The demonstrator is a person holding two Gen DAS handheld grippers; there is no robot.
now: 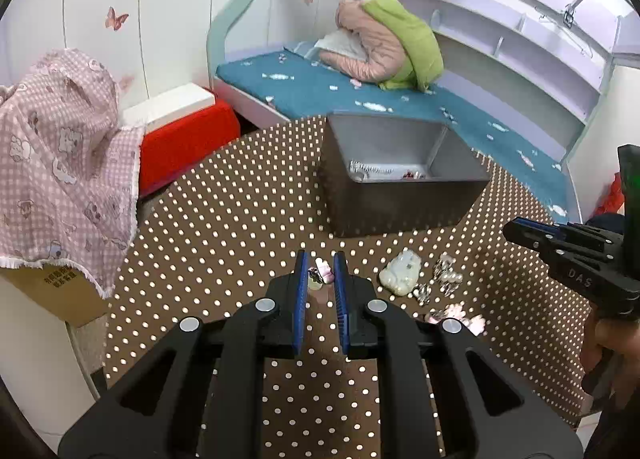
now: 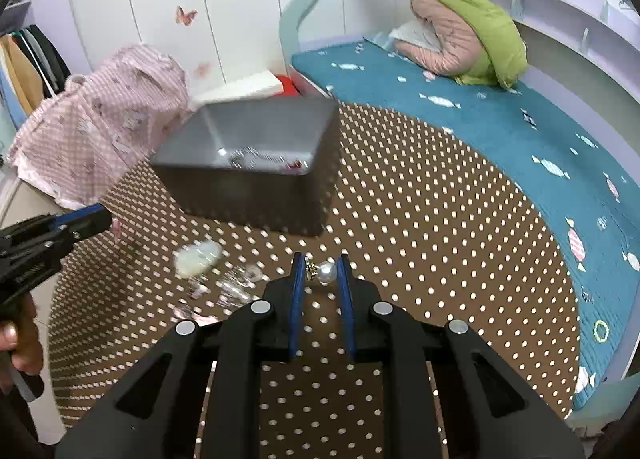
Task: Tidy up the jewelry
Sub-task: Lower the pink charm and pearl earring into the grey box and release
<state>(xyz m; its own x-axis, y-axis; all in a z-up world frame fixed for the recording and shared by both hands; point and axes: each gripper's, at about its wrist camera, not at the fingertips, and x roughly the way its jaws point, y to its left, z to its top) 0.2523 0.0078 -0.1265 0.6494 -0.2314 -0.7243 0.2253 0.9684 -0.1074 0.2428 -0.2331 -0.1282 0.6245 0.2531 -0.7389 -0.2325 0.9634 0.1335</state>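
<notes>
Left hand-held gripper [image 1: 320, 273]: pinching a pink trinket [image 1: 322, 274]
Right hand-held gripper [image 2: 320, 271]: pinching a pearl earring [image 2: 325, 272]
Grey box [image 1: 400, 195]: on dotted bench [image 1: 240, 219]

- The right gripper [image 2: 320, 273] has its blue pads closed on a pearl earring [image 2: 326, 273].
- Beyond the jaws and to their left stands a grey box [image 2: 248, 195] holding some jewelry.
- Left of the jaws lie blurred pieces, perhaps a pale jade pendant [image 2: 198, 257].
- The left gripper [image 2: 96, 219] enters at far left.

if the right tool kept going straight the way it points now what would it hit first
Probably the polka-dot tablecloth, just right of the grey box. The right tool, shut on a pearl earring, points steeply down; depth is unclear.
</notes>
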